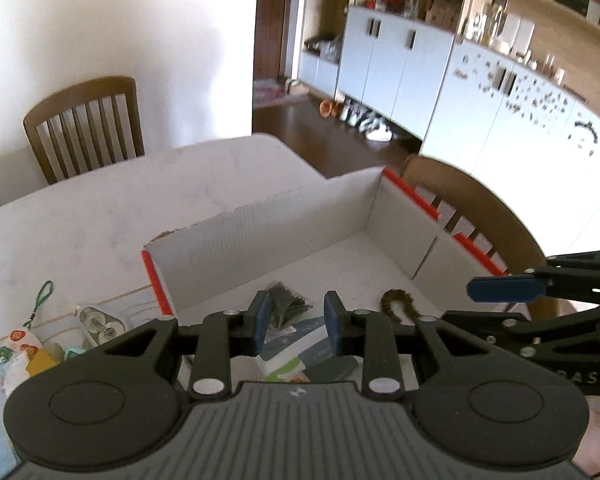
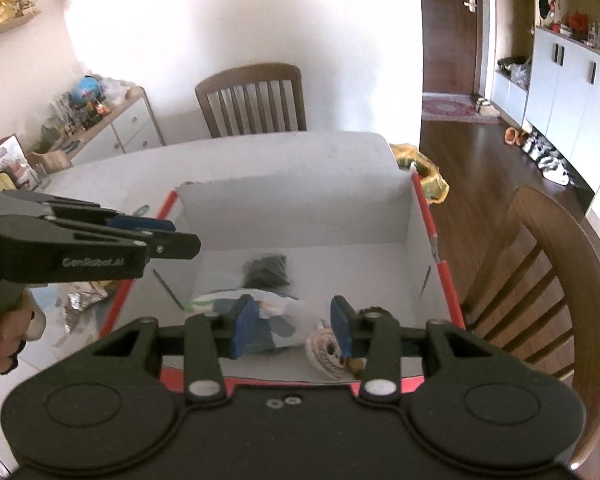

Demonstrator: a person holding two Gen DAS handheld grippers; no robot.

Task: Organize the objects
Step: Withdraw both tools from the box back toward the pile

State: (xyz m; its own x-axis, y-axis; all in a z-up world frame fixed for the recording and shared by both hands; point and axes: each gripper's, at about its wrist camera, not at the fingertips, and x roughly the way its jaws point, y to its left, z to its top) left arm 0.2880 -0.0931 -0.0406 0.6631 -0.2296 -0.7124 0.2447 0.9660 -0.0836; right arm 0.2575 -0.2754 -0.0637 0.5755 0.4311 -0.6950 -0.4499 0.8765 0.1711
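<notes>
A white cardboard box with red edges stands open on the white table. Inside lie a dark packet, a white and green pouch and a brown-haired doll. My left gripper is open and empty above the box's near left part. My right gripper is open and empty above the box's near edge; it also shows from the side in the left wrist view.
Loose items lie on the table left of the box: a patterned pouch with a green cord, a clear packet, a foil wrapper. Wooden chairs stand at the far side and the right side.
</notes>
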